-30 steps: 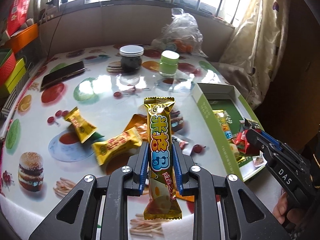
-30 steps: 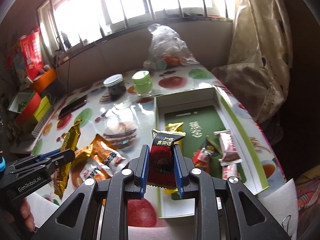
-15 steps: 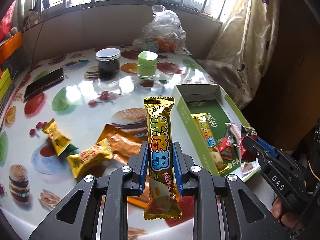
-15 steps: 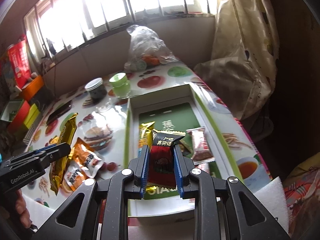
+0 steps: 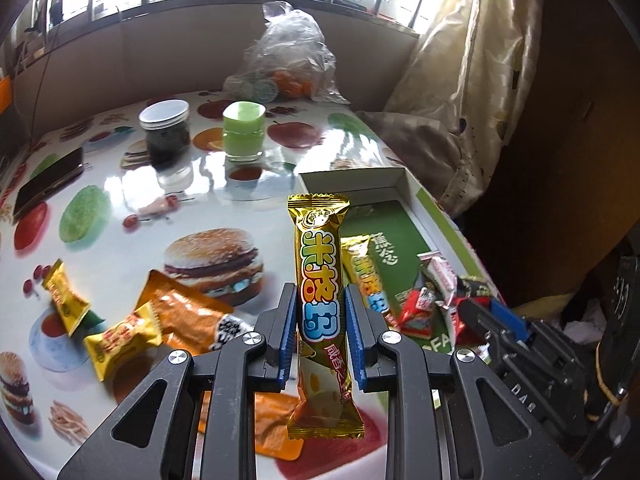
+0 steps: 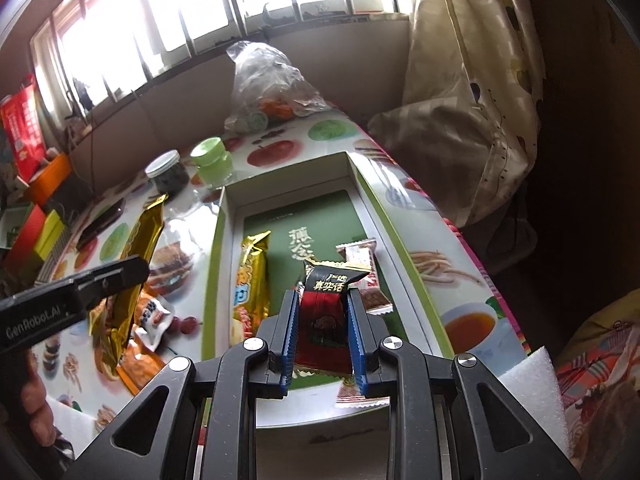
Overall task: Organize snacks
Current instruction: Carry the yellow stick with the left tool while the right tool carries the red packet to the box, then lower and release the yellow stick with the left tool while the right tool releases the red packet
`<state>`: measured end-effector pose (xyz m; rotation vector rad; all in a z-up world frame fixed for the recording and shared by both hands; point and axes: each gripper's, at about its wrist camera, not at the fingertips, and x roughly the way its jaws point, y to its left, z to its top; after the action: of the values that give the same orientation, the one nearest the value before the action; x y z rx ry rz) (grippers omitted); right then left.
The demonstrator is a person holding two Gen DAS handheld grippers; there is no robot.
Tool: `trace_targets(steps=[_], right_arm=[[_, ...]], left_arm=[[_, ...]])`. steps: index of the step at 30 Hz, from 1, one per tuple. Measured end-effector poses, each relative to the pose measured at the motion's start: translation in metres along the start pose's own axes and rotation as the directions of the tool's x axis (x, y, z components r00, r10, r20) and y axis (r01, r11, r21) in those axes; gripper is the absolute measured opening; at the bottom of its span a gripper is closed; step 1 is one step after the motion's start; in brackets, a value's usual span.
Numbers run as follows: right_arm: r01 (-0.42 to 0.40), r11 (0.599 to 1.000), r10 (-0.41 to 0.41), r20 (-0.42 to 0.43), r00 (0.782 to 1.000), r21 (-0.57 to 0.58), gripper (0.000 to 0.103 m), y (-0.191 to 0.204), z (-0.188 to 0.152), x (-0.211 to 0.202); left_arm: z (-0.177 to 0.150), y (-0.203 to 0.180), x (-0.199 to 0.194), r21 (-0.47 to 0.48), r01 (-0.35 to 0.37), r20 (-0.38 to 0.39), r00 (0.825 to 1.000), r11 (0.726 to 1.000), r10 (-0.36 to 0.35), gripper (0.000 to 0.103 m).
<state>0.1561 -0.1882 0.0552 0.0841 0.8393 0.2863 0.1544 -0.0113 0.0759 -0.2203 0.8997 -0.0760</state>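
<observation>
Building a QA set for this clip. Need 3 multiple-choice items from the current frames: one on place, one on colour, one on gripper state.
1. Where is the open green box relative to the loose snacks on the table?
A. To their right
B. To their left
C. Under them

2. What colour is the lid of the dark jar?
A. Red
B. White
C. Blue

3. What is the state of the left gripper?
A. Open and empty
B. Shut on the gold snack bar
C. Shut on a phone

Answers:
1 A: in the left wrist view the yellow candy packs lie left of the box.
2 B: the lid reads white.
3 B: both blue pads press the bar's sides.
</observation>
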Motion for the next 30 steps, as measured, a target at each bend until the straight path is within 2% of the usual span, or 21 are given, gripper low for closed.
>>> trace_targets(steps=[21, 30], right_arm=[[0.03, 1.0, -0.03, -0.036, 0.999, 0.001, 0.022, -0.014, -0.01, 0.017], [0.031, 1.0, -0.031, -0.038, 0.999, 0.001, 0.022, -0.015, -0.009, 0.02]], left_arm=[[0.015, -0.034, 0.047, 0.013, 0.071, -0.077, 0.995, 0.997, -0.07, 0.024], [0.019, -0.044, 0.066, 0.031, 0.064, -0.109, 0.992, 0.998, -0.06, 0.024]])
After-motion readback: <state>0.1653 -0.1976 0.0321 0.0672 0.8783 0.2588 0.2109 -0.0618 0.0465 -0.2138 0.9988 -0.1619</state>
